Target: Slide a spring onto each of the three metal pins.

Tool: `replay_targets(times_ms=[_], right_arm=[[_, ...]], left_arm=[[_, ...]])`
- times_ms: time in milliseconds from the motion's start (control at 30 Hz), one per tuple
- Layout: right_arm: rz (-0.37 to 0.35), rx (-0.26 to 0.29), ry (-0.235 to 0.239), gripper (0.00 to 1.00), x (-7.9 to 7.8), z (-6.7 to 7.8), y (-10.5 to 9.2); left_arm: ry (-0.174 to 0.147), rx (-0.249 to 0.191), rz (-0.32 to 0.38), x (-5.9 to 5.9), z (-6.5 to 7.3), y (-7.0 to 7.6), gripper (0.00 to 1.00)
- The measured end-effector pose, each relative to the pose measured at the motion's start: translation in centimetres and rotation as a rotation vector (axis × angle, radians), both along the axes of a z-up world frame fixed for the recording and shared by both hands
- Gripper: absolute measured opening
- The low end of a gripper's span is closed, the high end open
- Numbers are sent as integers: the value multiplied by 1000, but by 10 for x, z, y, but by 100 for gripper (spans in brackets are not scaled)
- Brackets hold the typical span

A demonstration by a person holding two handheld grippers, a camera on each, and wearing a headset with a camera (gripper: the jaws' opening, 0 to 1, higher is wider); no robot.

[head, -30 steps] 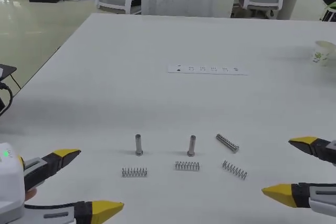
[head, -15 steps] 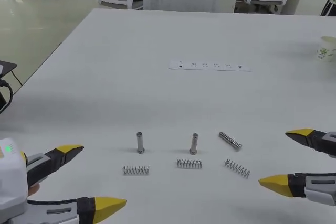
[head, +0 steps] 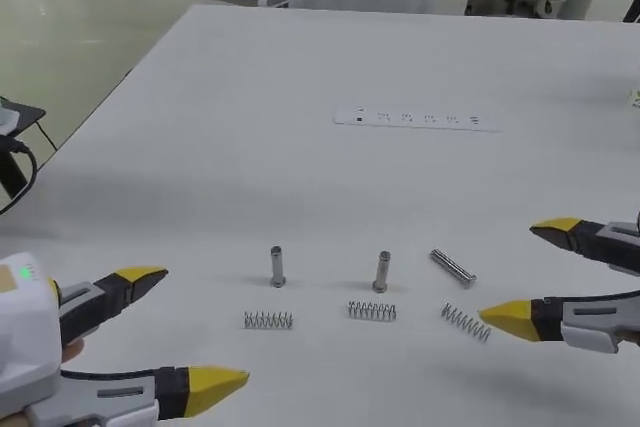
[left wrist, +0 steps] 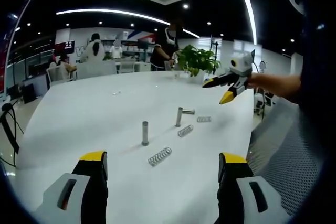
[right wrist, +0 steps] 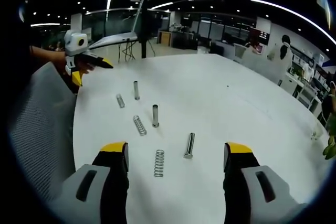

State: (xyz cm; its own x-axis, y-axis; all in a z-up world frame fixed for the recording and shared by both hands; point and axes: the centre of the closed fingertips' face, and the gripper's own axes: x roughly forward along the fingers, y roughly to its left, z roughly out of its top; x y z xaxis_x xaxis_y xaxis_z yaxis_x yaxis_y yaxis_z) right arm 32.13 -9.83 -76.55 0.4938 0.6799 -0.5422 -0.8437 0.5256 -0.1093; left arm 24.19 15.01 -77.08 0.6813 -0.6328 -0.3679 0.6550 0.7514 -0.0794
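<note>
I have my left gripper (head: 195,327) and right gripper (head: 515,273) both gaping wide, holding nothing (springs (head: 372,310) lie on the tabletop (head: 300,127)).

I am counting three metal pins on the table (head: 300,97): left pin (head: 277,266), middle pin (head: 381,272), right pin (head: 452,267). Three springs are lying just nearer: left spring (head: 268,320), middle spring (head: 372,311), right spring (head: 466,322). I am working two grippers, left gripper (head: 205,325) and right gripper (head: 508,272). One power strip (head: 415,119) is sitting farther off.

Shiny metal pins (head: 381,272), matt table (head: 300,127)
</note>
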Motion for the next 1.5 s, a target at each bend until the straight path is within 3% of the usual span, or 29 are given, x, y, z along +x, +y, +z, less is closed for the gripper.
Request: replay_targets(times_ms=[700,1500], right_arm=[[45,-37,37,67,44,-16,31],[-42,-156,111,38,70,-55,30]], left_arm=[[3,-4,18,5,-2,4,84],[11,-7,25,5,-5,7,83]])
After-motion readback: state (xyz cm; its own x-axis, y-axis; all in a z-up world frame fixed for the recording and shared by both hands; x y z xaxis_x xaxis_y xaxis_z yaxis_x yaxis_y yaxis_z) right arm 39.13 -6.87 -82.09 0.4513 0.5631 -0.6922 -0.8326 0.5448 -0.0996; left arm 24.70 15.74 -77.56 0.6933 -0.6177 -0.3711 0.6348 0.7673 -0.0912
